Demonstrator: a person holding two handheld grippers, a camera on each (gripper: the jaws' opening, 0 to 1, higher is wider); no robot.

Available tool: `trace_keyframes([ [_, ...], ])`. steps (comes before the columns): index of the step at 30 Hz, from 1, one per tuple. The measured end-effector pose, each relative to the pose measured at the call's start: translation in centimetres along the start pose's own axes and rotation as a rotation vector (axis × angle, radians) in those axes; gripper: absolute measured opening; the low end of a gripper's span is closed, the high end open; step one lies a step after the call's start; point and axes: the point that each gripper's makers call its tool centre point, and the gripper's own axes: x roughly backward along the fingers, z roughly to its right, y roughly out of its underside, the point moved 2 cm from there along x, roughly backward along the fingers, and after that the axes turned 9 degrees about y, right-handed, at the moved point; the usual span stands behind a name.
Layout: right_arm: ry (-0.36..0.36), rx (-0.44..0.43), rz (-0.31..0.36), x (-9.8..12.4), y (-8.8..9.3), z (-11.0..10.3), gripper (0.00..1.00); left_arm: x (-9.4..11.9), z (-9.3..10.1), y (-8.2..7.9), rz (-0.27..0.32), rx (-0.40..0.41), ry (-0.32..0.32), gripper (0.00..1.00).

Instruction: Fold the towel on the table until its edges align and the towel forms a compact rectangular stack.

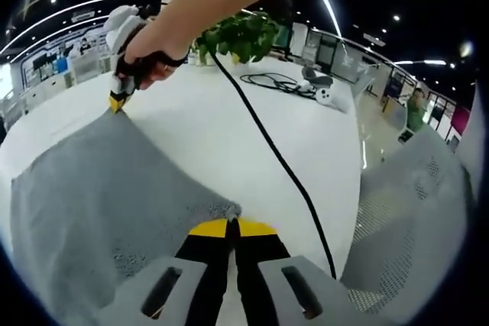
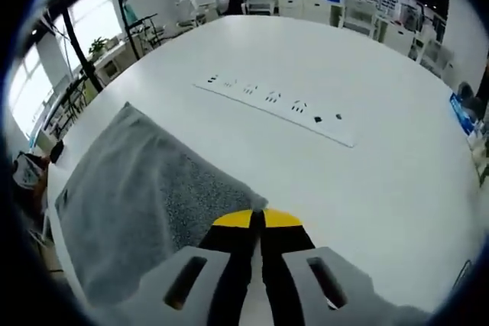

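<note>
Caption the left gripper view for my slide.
Two hand-held grippers pinch adjacent corners of a grey towel on a white table.

Grey towel — flat, unfolded on the white table — two corners pinched between jaws.

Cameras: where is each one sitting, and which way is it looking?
Left gripper view: rides the left gripper, shut on a gray towel corner, facing the plant; the person's hand holds the right gripper.
Right gripper view: rides the right gripper, pinching another corner, facing the power strip.
Shared: towel, white table.
</note>
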Motion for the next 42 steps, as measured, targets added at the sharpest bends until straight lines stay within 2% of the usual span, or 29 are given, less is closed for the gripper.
trace_keyframes([
  [6,0.028,0.014,0.012,2.0,-1.2,0.7,0.0,1.1,0.1,-2.8,0.078,-0.008,-0.006,0.01],
  [13,0.046,0.025,0.036,4.5,-2.6,0.6,0.0,3.1,-0.1,-4.6,0.152,-0.002,-0.024,0.01],
  [17,0.053,0.032,0.037,5.6,-3.6,0.3,0.0,4.4,-0.4,-5.2,0.19,0.013,-0.041,0.01],
  [24,0.057,0.044,0.029,6.2,-5.4,0.0,0.0,6.4,-1.0,-5.9,0.242,0.038,-0.073,0.01],
  [26,0.061,0.048,0.029,7.2,-5.7,-0.3,0.0,6.9,-0.9,-6.2,0.261,0.046,-0.074,0.01],
  [31,0.066,0.072,0.03,8.7,-6.0,-0.9,0.0,7.5,-0.2,-6.8,0.291,0.042,-0.076,0.01],
  [38,0.095,0.085,0.023,10.0,-6.2,0.0,0.0,7.7,0.4,-7.9,0.331,0.044,-0.063,0.01],
  [42,0.115,0.084,0.019,11.2,-6.1,1.0,0.0,7.5,1.4,-9.0,0.351,0.036,-0.043,0.01],
])
